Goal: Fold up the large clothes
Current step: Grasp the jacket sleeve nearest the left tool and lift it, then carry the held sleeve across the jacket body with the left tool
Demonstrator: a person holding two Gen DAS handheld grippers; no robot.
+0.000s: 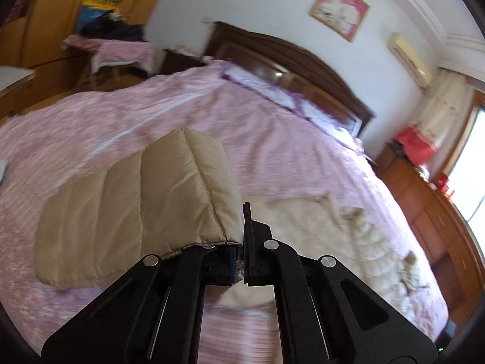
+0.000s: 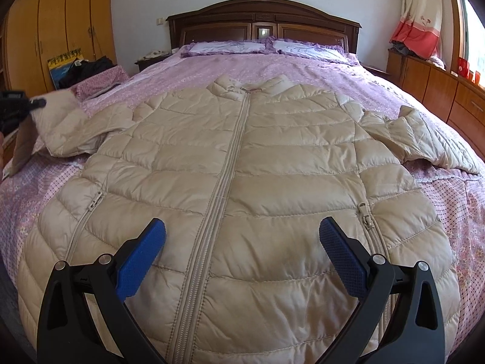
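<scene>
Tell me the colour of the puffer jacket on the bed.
Beige puffer jacket, clearest in the right wrist view.

Right gripper (image 2: pixel 242 242) hovers wide open over the jacket (image 2: pixel 242 182) on the bed (image 2: pixel 272 66).

Beige puffer jacket lies front up, zipper (image 2: pixel 230 163) shut and running from 12 down to 6, collar toward the headboard (image 2: pixel 263 27) at 12. Blue pads (image 2: pixel 141 265) spread either side of the zipper, above the lower hem, not touching fabric as far as I can tell. At 9, the left gripper (image 2: pixel 36 103) is at the lifted sleeve (image 2: pixel 60 124) cuff; its jaws are too small to read. The other sleeve (image 2: pixel 424 139) lies crumpled at 3. Pillows (image 2: pixel 266 47) at 12, wardrobe (image 2: pixel 54 24) at 10, curtain (image 2: pixel 418 15) at 2.
</scene>
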